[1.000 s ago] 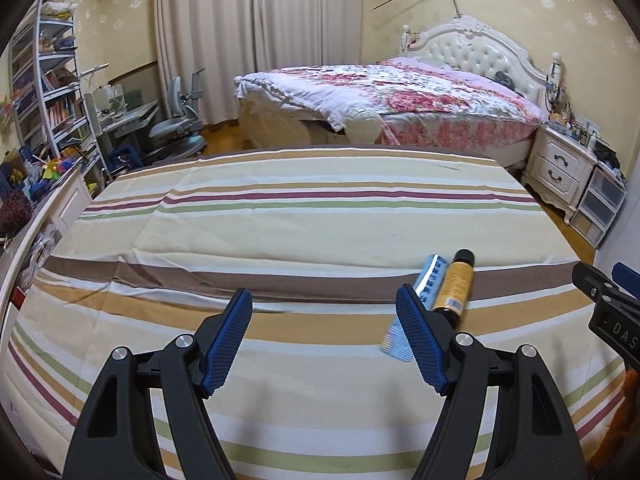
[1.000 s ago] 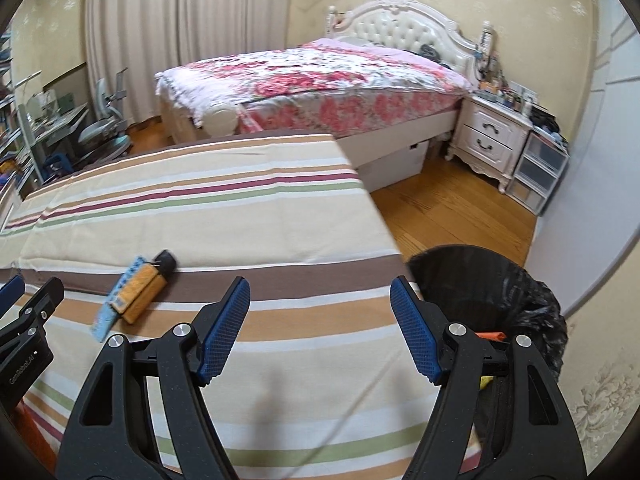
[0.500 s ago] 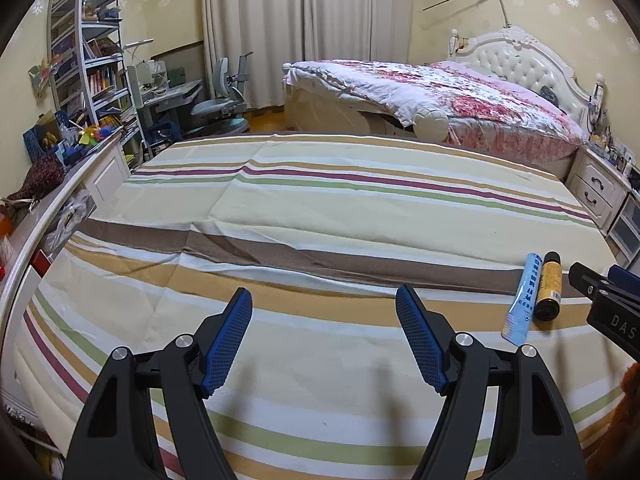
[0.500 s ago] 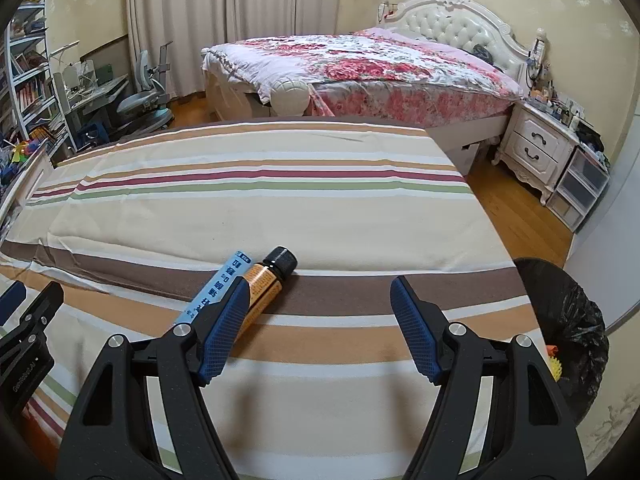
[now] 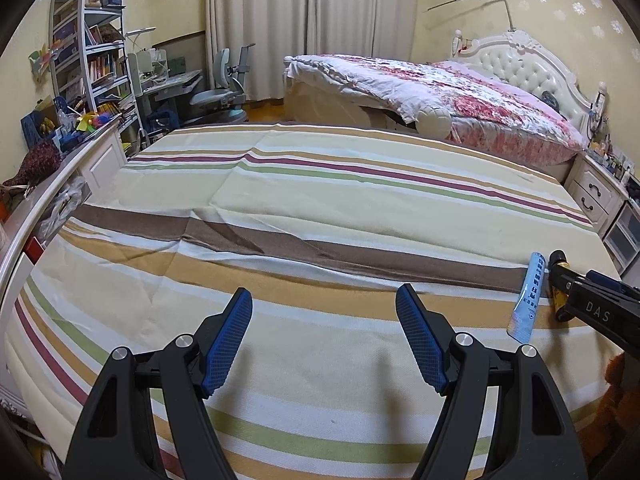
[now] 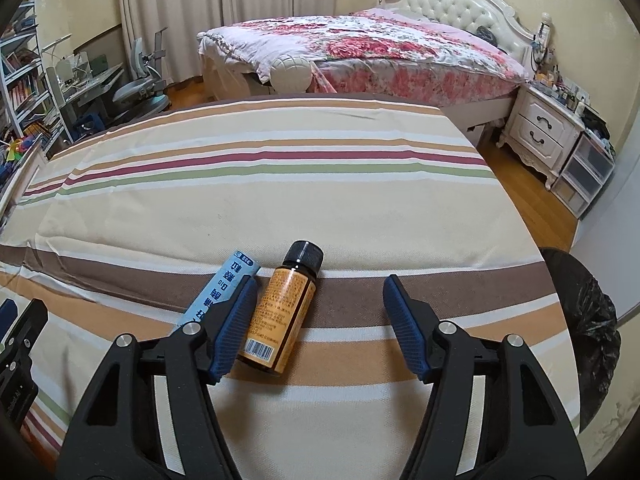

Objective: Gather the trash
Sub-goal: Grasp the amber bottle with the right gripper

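Left wrist view: left gripper [image 5: 324, 334] over a bed under a striped sheet [image 5: 320, 208], jaws spread wide with only cloth between the blue pads. Far to the right on the sheet, a light-blue sachet [image 5: 530, 294] lying lengthwise, and just beside it, on its right, a small amber bottle [image 5: 557, 276] with a black cap, partly hidden behind the black body of the right gripper [image 5: 600, 308] entering from the frame edge. Beyond the striped sheet, a second bed with a floral quilt [image 5: 440, 92] and a white tufted headboard; at left, a bookshelf [image 5: 88, 52], a desk and a swivel chair [image 5: 220, 92]; at right, a white nightstand [image 5: 596, 196].

Right wrist view: right gripper [image 6: 318, 322] low over the sheet [image 6: 260, 200], jaws parted but just narrowed. Amber bottle [image 6: 280, 316] lying on its side between the pads, cap pointing away, barcode end nearest the camera, close against the inner face of the left pad [image 6: 234, 332]; contact there hard to tell, right pad well clear, so no grip on it. Light-blue sachet [image 6: 224, 288] outside that left pad, partly under it. At the right edge, beside the bed, a bin lined with a black trash bag [image 6: 584, 320]. Part of the left gripper [image 6: 18, 340] at the left edge.
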Tool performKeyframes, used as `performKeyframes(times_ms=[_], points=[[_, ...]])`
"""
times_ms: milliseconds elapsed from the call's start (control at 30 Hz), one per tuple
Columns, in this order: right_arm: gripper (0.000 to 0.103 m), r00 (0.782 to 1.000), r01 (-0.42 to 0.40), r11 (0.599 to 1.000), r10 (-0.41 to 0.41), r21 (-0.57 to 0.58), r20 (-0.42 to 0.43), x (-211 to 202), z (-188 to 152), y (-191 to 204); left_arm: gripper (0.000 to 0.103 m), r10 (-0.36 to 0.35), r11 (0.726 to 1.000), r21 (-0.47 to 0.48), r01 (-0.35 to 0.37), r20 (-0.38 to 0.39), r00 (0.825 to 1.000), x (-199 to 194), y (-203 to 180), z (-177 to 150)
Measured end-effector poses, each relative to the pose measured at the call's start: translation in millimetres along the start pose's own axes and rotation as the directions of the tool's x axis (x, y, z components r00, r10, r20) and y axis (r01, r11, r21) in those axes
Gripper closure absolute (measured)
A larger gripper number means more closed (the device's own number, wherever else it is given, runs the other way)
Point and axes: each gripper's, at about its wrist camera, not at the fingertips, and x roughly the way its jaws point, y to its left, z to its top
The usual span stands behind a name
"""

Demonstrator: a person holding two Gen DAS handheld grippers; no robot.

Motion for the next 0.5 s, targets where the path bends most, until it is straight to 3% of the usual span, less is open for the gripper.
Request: performKeyframes(times_ms=[300,500], points=[[0.077,0.999,-0.026,1.000,0.026,-0.007,-0.019,2,-4,-7,0.031,-0.006,1.000,0.020,0.006,0.004,1.000,-3,-6,-1],[0.080,1.000,-0.004,1.000,0.005,0.011,-0.021,-3,-11,-29,0.031,-0.033,0.998,0.051,0.033,-0.001,0.999,-3,-21,-2]])
